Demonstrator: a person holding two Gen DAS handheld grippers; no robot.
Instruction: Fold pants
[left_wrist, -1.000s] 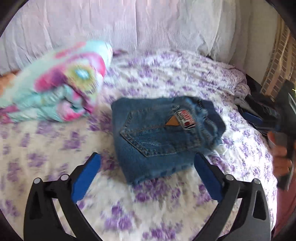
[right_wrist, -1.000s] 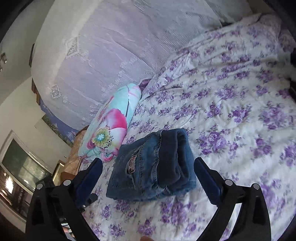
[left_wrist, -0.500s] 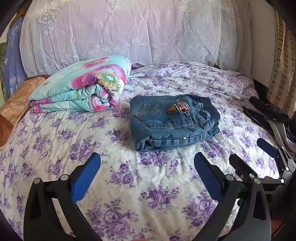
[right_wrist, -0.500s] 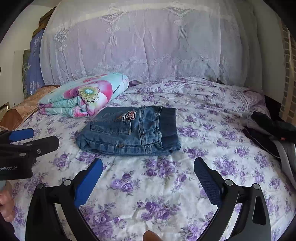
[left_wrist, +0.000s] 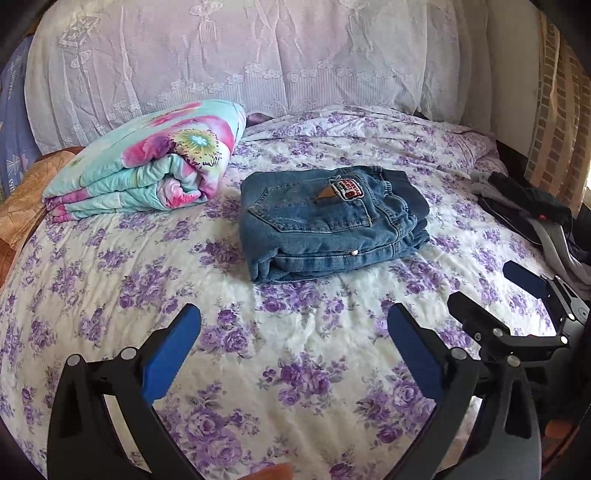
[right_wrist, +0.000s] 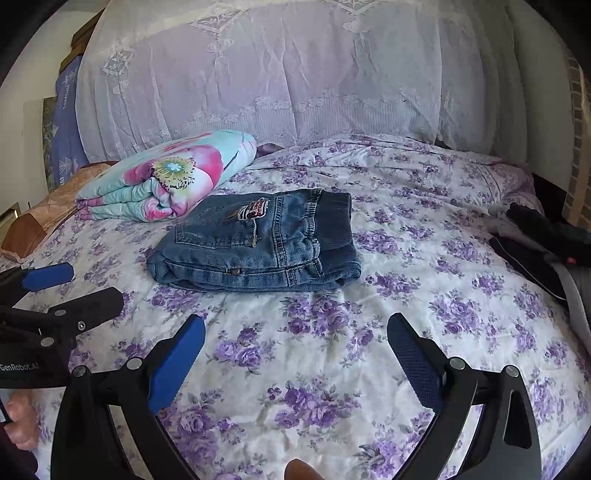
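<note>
A pair of blue jeans (left_wrist: 328, 225) lies folded into a compact stack on the bed (left_wrist: 258, 350), back pocket and patch on top; it also shows in the right wrist view (right_wrist: 255, 243). My left gripper (left_wrist: 293, 332) is open and empty, held back from the jeans over the floral bedspread. My right gripper (right_wrist: 295, 336) is open and empty too, also short of the jeans. Each gripper shows in the other's view: the right one (left_wrist: 498, 295) at the right edge, the left one (right_wrist: 70, 288) at the left edge.
A folded floral quilt (left_wrist: 147, 173) lies left of the jeans near the lace-covered headboard (left_wrist: 258, 62). Dark clothes and a grey strap (left_wrist: 528, 210) lie at the bed's right edge. A brown pillow (right_wrist: 51, 210) sits at the far left.
Both grippers have pulled back from the folded jeans and levelled out; the jeans lie farther off and stay folded. Both grippers stay open.
</note>
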